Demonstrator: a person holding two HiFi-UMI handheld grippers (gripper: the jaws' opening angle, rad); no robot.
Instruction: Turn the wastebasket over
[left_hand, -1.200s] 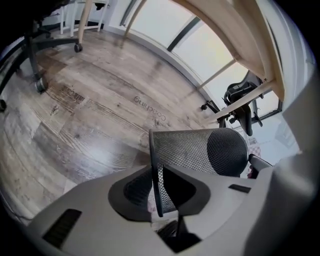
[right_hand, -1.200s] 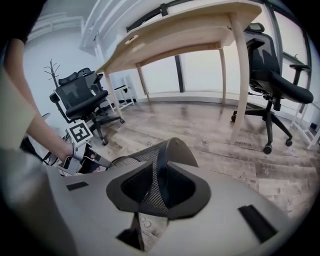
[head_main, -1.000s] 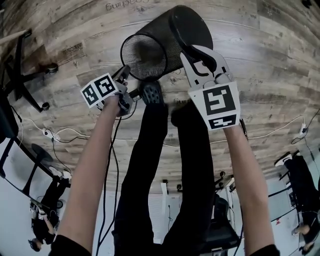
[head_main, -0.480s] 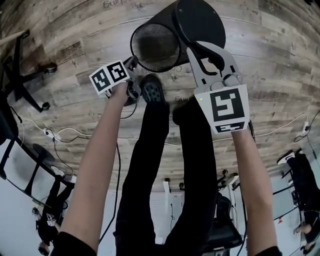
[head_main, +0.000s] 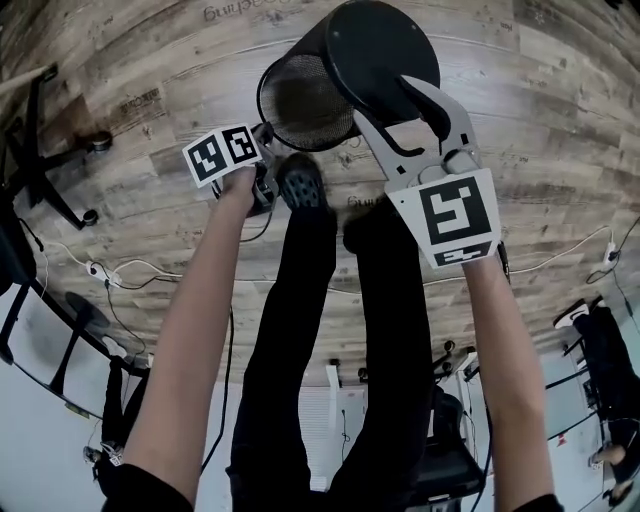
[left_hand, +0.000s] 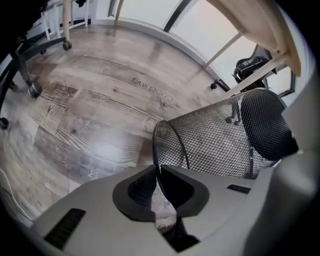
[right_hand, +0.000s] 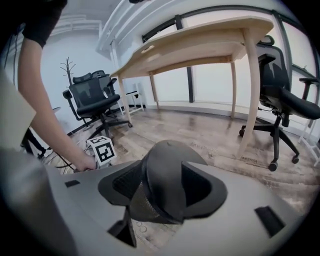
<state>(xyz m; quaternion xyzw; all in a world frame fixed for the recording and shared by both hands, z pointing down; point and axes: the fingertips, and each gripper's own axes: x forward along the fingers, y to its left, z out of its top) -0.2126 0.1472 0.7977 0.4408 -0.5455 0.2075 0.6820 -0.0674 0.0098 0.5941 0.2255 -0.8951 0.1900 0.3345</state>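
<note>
The black mesh wastebasket (head_main: 345, 55) is tilted on the wooden floor, its open mouth toward my legs and its solid base raised. My left gripper (head_main: 267, 140) holds the near rim: in the left gripper view the rim wire (left_hand: 159, 150) runs between the jaws of that gripper (left_hand: 156, 175), which have just been closing on it. My right gripper (head_main: 402, 100) reaches round the base. In the right gripper view the base (right_hand: 167, 165) stands between the jaws of that gripper (right_hand: 162, 187); they have just been opening and stand wide about it.
My legs and a dark shoe (head_main: 303, 185) stand right behind the basket. An office chair's base (head_main: 50, 150) and floor cables (head_main: 110, 268) lie at the left. A wooden table (right_hand: 200, 42) and office chairs (right_hand: 280, 90) stand beyond the basket.
The basket has tipped further, its base coming up and round toward me. The right jaws have spread wider about the base. The left gripper has shifted right with the rim.
</note>
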